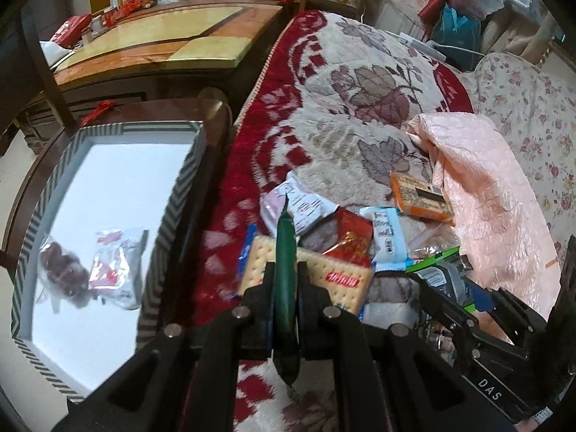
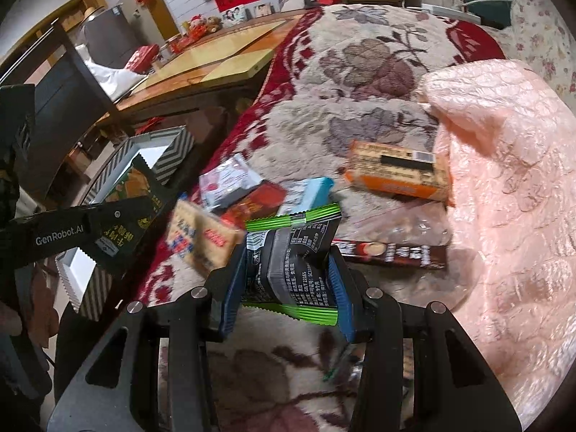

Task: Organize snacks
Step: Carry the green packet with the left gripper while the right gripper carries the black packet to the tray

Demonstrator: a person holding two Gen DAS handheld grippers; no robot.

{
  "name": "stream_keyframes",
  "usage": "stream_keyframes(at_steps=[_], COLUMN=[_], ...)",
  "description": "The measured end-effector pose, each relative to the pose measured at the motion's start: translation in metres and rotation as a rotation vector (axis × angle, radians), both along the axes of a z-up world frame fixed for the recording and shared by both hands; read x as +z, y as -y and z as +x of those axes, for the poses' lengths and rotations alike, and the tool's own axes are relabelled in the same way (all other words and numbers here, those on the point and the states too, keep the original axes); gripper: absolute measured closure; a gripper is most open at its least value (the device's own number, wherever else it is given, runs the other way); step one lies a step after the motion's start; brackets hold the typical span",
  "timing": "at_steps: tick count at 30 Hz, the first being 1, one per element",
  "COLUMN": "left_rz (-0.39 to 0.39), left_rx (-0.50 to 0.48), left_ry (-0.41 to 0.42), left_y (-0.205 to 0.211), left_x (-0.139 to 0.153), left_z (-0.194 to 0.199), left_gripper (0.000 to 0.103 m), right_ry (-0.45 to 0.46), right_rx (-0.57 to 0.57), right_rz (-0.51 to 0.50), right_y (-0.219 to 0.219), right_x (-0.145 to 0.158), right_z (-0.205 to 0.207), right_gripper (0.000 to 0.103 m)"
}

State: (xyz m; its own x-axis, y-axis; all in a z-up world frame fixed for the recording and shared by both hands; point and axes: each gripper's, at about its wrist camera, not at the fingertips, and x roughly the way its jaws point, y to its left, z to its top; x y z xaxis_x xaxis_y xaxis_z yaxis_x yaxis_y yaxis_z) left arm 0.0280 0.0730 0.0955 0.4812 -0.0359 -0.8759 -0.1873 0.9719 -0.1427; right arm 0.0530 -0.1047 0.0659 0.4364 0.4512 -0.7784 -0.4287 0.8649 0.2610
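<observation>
My left gripper (image 1: 286, 270) is shut on a flat dark green snack packet (image 1: 286, 266), seen edge-on; the same packet (image 2: 133, 212) shows in the right wrist view, held over the box edge. My right gripper (image 2: 288, 270) is shut on a black and green packet (image 2: 291, 259), lifted above the blanket. Several snacks lie in a pile on the bed: a cracker pack (image 1: 324, 277), a red packet (image 1: 351, 237), a pink and white packet (image 1: 295, 205), a blue and white packet (image 1: 387, 237), an orange box (image 1: 421, 198) and a brown bar (image 2: 392, 253).
A striped box (image 1: 180, 187) with a white floor stands left of the bed and holds two packets (image 1: 90, 270). A pink quilt (image 1: 486, 198) lies at the right. A wooden table (image 1: 162, 43) stands behind the box.
</observation>
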Motion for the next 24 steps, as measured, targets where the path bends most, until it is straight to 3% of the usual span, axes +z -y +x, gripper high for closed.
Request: stream_keyframes(at_steps=[24], left_rz=[0.010], left_rx=[0.094], left_ry=[0.041], left_y=[-0.050], left_x=[0.007], left_z=[-0.042], left_gripper=[0.092], right_ry=[0.006], right_rx=[0.139], right_rz=[-0.036], right_y=[-0.063], right_x=[0.009], right_z=[-0.033], right_gripper=[0.060])
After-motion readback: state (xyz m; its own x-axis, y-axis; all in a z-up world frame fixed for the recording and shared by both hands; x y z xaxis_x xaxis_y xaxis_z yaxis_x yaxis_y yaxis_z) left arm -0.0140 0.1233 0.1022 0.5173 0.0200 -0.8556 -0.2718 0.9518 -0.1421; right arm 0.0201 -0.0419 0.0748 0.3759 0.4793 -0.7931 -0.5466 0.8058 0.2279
